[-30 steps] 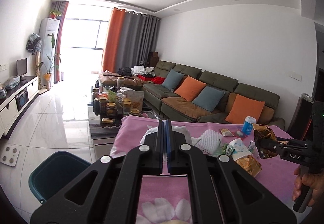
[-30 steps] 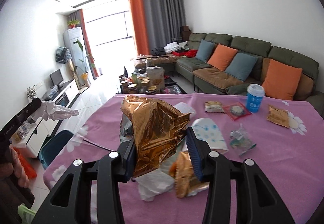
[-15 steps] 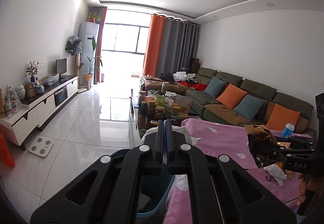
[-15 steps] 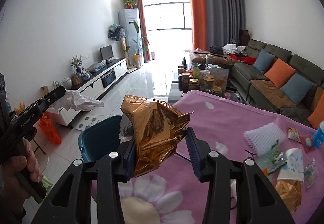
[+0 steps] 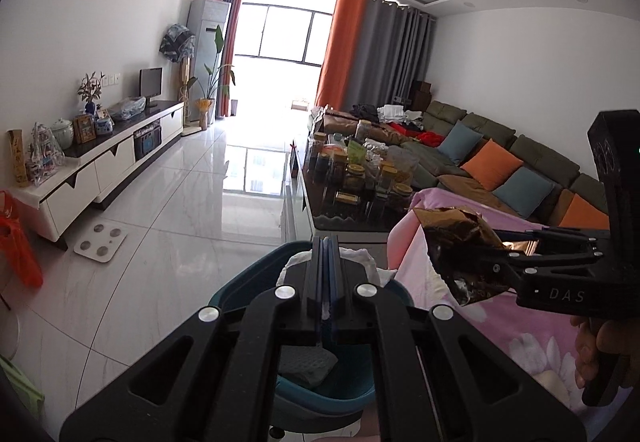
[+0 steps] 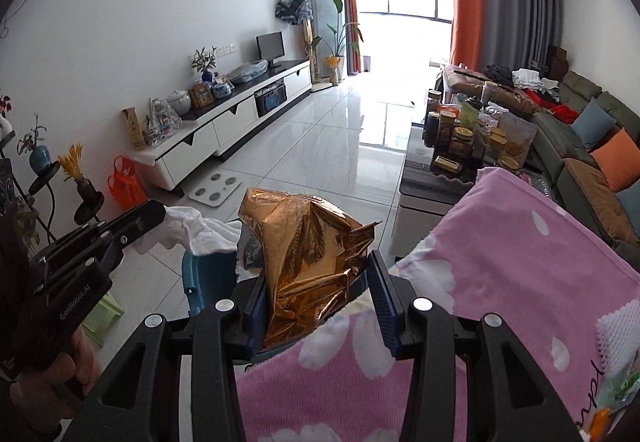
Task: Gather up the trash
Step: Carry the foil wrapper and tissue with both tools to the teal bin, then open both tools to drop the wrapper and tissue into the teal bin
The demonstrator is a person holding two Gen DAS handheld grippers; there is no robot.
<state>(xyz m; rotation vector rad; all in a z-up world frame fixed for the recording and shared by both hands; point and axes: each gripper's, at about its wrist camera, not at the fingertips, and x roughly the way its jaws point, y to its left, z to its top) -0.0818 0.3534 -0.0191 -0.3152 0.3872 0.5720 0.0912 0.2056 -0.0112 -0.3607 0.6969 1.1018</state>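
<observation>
Right wrist view: the pink flowered tablecloth (image 6: 520,262) fills the lower right, its corner hanging just beside the teal trash bin (image 6: 208,274) on the pale tiled floor (image 6: 320,146), which runs open and bare toward the bright window. Most of the bin is hidden behind the right gripper (image 6: 320,306) and its load; only a strip of its rim and wall shows. The right gripper's jaws stand partway apart, clamped on a crumpled gold foil bag (image 6: 308,250) held over the bin's edge. To the left, the left gripper (image 6: 148,218) has its jaws pressed together on a white tissue (image 6: 196,230) hanging above the bin's rim. In the left wrist view the tissue (image 5: 360,258) shows only as white edges either side of the closed fingers, and the bin (image 5: 320,390) below holds something grey, hard to make out. More litter at the table's right edge is cut off.
</observation>
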